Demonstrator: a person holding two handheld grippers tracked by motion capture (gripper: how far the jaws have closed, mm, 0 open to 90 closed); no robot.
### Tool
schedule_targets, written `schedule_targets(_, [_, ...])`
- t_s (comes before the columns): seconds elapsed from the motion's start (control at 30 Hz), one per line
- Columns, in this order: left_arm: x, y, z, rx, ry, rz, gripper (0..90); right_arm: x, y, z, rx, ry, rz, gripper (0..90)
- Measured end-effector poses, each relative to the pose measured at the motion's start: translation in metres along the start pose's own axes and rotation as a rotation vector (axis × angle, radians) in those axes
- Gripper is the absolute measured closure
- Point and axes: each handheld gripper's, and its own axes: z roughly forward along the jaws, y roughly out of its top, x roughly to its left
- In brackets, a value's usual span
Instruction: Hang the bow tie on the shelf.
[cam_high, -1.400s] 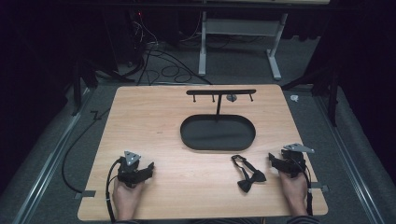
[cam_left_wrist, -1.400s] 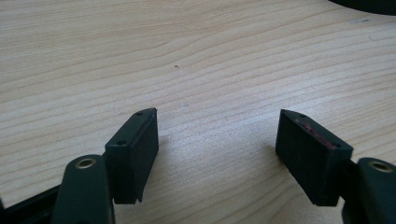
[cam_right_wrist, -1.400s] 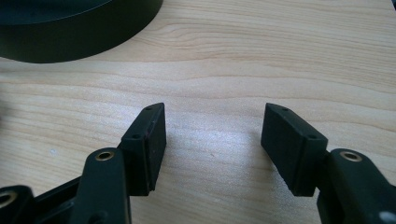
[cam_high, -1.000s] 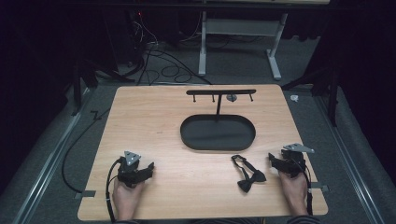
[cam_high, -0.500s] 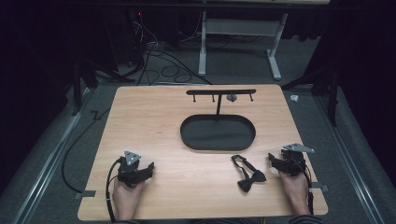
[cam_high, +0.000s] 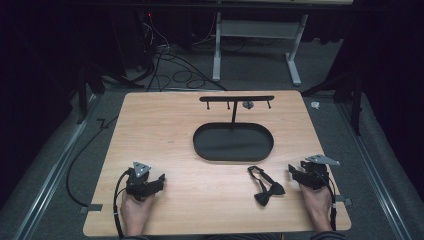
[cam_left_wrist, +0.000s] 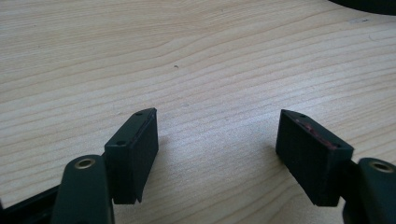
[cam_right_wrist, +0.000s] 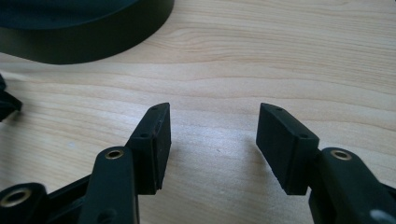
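1. Right gripper (cam_high: 300, 172) rests on the wooden surface (cam_high: 165, 130), jaws spread (just closing slightly), nothing between.
2. Black bow tie (cam_high: 265, 186) lies just beside it.
3. Left gripper (cam_high: 152, 182): jaws spread, empty.
4. No readable writing.

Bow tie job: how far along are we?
Nothing looks done: the bow tie lies flat on the table, short of the oval tray and rack. The right gripper, beside it, has just been closing its jaws on nothing. The left gripper rests open. Grasping and placing remain.
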Motion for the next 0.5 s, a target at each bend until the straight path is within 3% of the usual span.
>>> schedule_targets(0.2, [0.000,0.000,0.000,0.000,0.000,0.000,30.2,0.002,-0.002,-0.012,-0.037,0.021,0.022,49.1])
schedule_targets(0.5, [0.000,0.000,0.000,0.000,-0.001,0.000,30.2,0.005,-0.008,-0.028,-0.066,0.051,0.013,52.3])
